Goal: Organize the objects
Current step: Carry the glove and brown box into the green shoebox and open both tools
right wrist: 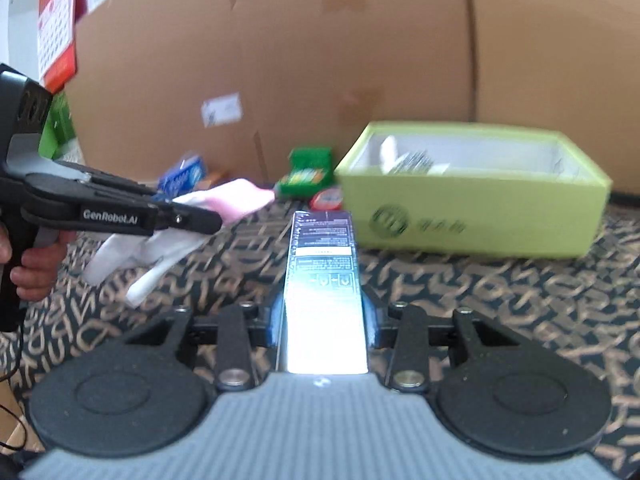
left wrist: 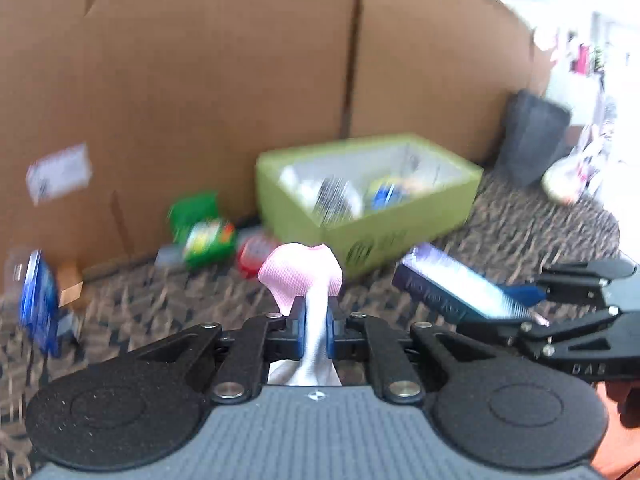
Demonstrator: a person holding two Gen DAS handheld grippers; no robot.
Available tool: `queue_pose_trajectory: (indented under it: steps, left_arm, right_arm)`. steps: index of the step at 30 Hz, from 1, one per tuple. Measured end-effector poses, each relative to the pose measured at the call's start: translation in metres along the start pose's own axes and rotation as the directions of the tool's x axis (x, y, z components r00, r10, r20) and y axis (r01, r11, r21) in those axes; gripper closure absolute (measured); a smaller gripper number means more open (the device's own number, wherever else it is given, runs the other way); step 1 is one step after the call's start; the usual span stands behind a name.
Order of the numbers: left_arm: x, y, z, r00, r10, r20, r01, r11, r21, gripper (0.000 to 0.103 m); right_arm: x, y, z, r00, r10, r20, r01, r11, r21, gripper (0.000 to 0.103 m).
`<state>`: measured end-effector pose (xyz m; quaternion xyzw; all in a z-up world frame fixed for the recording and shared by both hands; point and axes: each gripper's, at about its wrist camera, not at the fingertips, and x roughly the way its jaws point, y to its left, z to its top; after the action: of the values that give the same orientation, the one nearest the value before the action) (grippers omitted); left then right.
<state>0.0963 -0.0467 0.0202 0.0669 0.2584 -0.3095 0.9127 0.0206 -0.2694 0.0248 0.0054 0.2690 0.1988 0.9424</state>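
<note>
My left gripper [left wrist: 316, 330] is shut on a pink-and-white sock [left wrist: 302, 276] and holds it above the patterned carpet; the sock also shows in the right wrist view [right wrist: 236, 200], with its white part hanging down. My right gripper [right wrist: 324, 320] is shut on a long dark purple box [right wrist: 322, 256], which also shows in the left wrist view [left wrist: 452, 288]. A lime-green open box [left wrist: 372, 200] holding several items sits ahead against the cardboard wall; in the right wrist view the green box [right wrist: 472, 200] is ahead to the right.
A green packet [left wrist: 204, 232] and a red round item [left wrist: 254, 254] lie left of the green box. A blue packet [left wrist: 38, 300] stands at the far left. A tall cardboard wall [left wrist: 200, 80] closes the back. A dark bin [left wrist: 532, 136] stands at the right.
</note>
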Motion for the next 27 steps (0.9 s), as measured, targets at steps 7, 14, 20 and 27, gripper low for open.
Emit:
queue_pose_trajectory:
  steps: [7,14,20,27]
  left_arm:
    - [0.045,-0.023,0.083,0.99,-0.02,0.138,0.02,1.0,0.003,0.095]
    - [0.127,-0.04,0.117,0.99,0.055,0.127,-0.053,0.998,-0.02,0.095]
    - [0.164,-0.043,0.109,0.993,0.085,0.082,-0.084,0.996,-0.018,0.094]
    - [0.142,-0.037,0.071,0.986,0.113,0.126,-0.106,0.993,-0.058,0.017]
  right_arm:
    - [-0.018,-0.05,0.055,0.979,-0.134,0.151,0.144,0.988,-0.056,0.065]
    - [0.033,-0.115,0.117,0.937,-0.248,0.247,0.289,0.947,-0.144,0.065]
    - [0.091,-0.147,0.127,0.934,-0.291,0.205,0.326,0.931,-0.163,0.065]
    - [0.116,-0.157,0.1,0.927,-0.34,0.158,0.359,0.926,-0.114,0.016]
